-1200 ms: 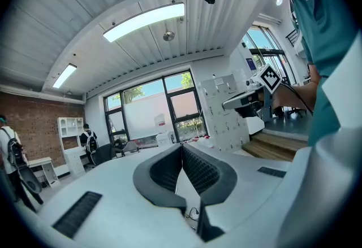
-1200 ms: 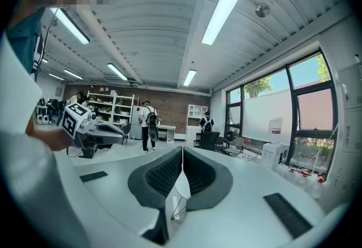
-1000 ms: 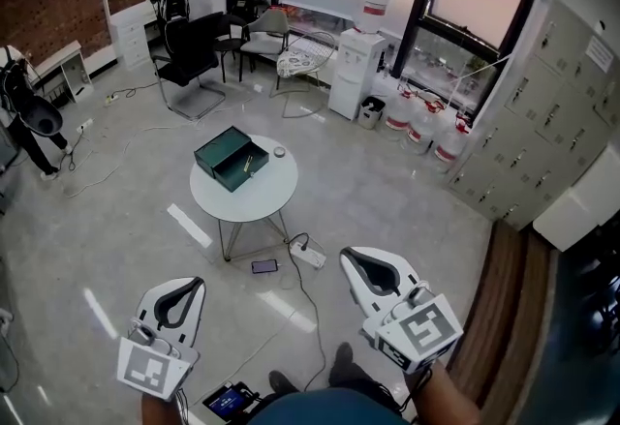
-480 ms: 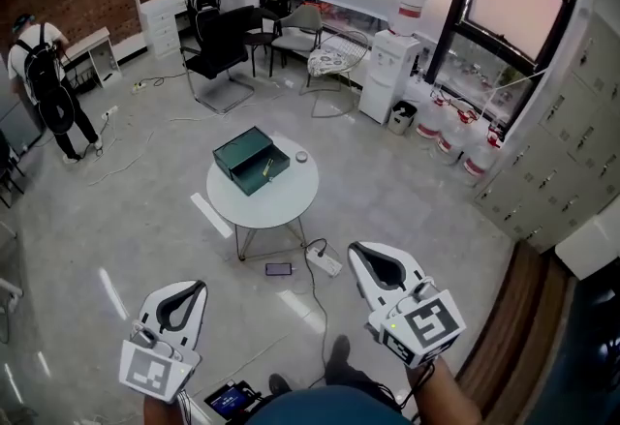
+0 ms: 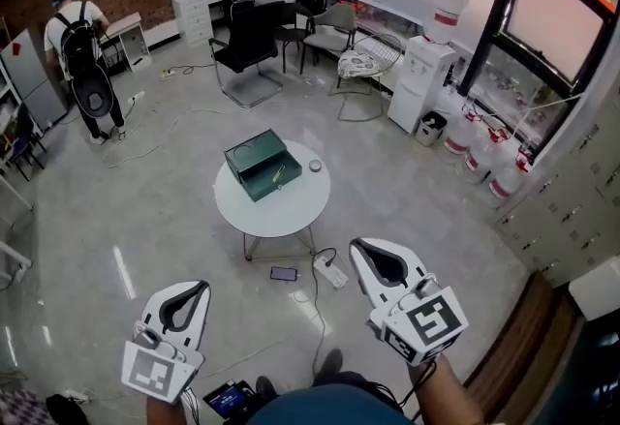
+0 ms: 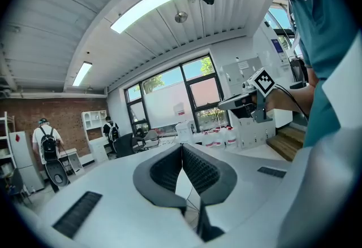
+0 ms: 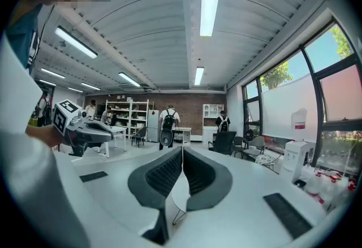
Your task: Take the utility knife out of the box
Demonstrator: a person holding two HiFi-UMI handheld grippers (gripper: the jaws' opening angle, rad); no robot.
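Note:
A dark green box (image 5: 262, 165) stands open on the round white table (image 5: 291, 212) in the head view, with the yellow utility knife (image 5: 278, 173) lying inside it. Both grippers hover over the floor well short of the table, pointing toward it. My left gripper (image 5: 201, 287) is shut and empty at the lower left. My right gripper (image 5: 357, 246) is shut and empty at the lower right. In the left gripper view the left gripper (image 6: 182, 146) has its pads pressed together. The right gripper view shows the right gripper (image 7: 182, 149) the same way, and its jaws hide the box.
A small round object (image 5: 315, 166) sits on the table by the box. A phone (image 5: 284, 273), a power strip (image 5: 331, 271) and cables lie on the floor under the table. Office chairs (image 5: 250, 45), a water dispenser (image 5: 422, 75) and two people with backpacks (image 5: 82, 50) stand farther off.
The table and box have come nearer and slid lower and rightward in the head view. Both grippers keep their places in the frame and stay shut.

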